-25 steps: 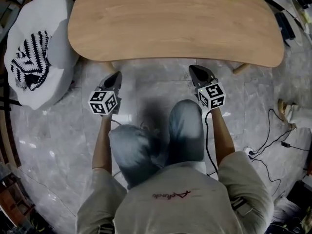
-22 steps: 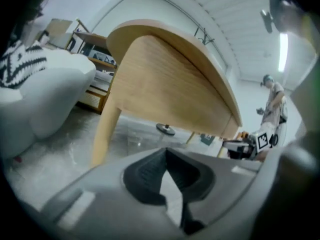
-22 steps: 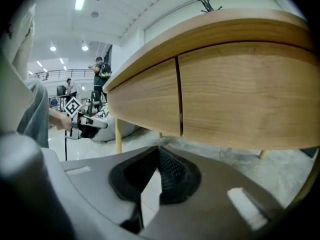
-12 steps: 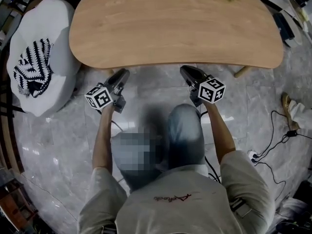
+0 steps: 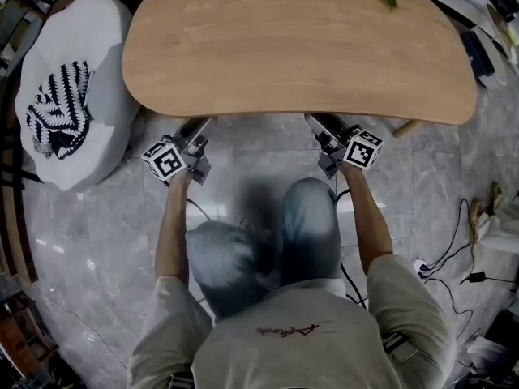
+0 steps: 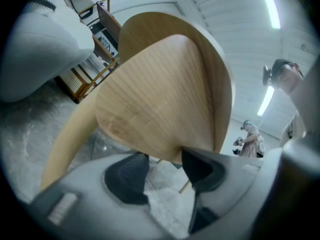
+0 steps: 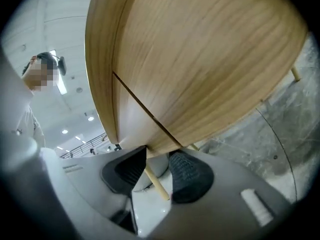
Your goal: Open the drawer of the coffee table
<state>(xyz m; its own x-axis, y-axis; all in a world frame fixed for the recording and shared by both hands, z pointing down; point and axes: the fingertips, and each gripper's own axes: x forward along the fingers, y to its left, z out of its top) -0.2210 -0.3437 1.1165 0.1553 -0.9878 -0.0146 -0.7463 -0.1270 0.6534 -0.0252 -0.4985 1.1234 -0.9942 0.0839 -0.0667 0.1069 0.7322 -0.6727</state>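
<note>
Head view puts the coffee table point(image 5: 300, 47) straight ahead of me, a kidney-shaped tabletop of pale wood with long, even grain and a smooth rounded rim. Its near edge runs in one unbroken curve. Both tools reach in under that edge: the left tool point(image 5: 197, 128) towards the left end, the right tool point(image 5: 324, 126) towards the right, each carrying its cube of black-and-white square markers. The floor point(image 5: 97, 241) is glossy grey marble with faint veins. A soft white pouf point(image 5: 101, 71) sits left of the table with a black-and-white zigzag cloth point(image 5: 57, 108) lying on it.

In the left gripper view the table's body is a bowed wooden shell, matte and finely grained. The dark rubber pads point(image 6: 127, 176) stand apart, having just been opening. The shell's lower edge dips to their tips, and neither pad presses on it.

In the right gripper view the jaws have likewise just been opening and stand apart. A thin dark seam point(image 7: 142, 106) cuts slantwise across the wood just above them, parting a paler flat panel from the curved underside. I take the drawer to lie along that seam, but I cannot make out its full outline. A slim round wooden leg point(image 7: 156, 183) shows in the gap between the textured pads, farther off and untouched.
</note>
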